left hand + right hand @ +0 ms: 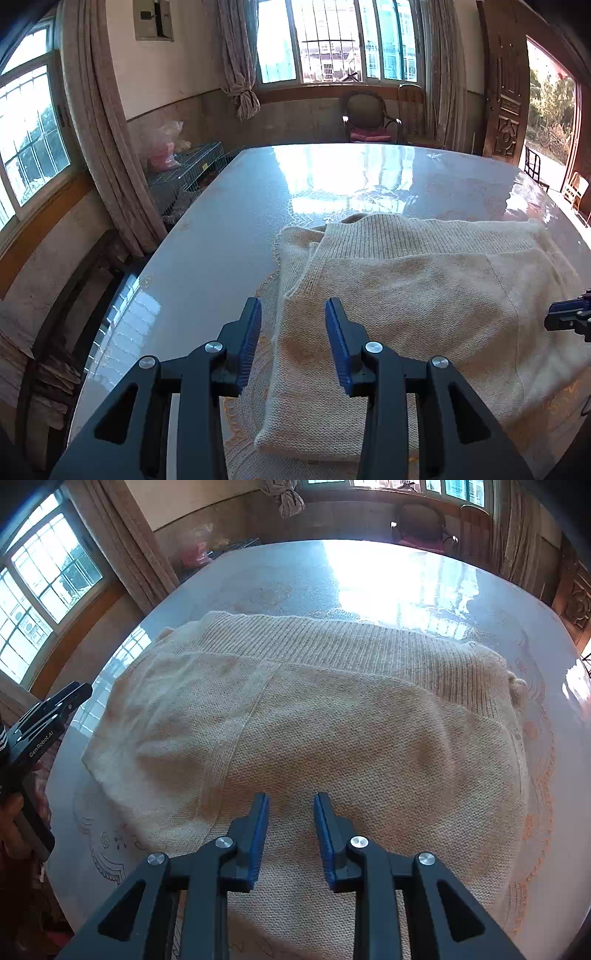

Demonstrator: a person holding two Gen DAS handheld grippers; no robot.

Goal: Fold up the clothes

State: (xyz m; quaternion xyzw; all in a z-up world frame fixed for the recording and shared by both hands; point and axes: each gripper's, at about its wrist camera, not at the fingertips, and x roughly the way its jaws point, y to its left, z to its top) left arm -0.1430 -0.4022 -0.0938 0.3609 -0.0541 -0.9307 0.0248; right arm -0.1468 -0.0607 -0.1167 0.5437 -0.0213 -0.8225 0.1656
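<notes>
Just above the near left corner of the sweater (406, 295), the left gripper (293, 314) hangs with its blue pads apart. Nothing is between them. It has let go. You can see the knit and the table (221, 206) through the gap.

Over the near middle of the sweater, the right gripper (291, 808) points steeply down. Its pads are apart too, with a smaller gap, and they pinch no cloth. Whether its tips touch the knit I cannot tell.

The cream sweater lies flat on the shiny table, on top of a clear cover with an orange pattern. It is already folded into a thick, neat block. The ribbed band runs along the far edge. At the far left corner a bit of an under layer sticks out past the top layer. On the right end a small lump of cloth pokes out as well.

I think the step now is to finish this fold and tidy it, or to start one more fold across.

To do it well, each gripper should go down to an edge, not to the middle of the cloth. The pads should bite all the layers at a corner, so that none slips away. Both hands should lift together, just a little, and move at the same speed. Then the edges can line up. The knit is soft and stretchy, so a hard pull would drag it out of shape. The table looks slippery, so the whole pile may slide if one hand pushes sideways.
</notes>
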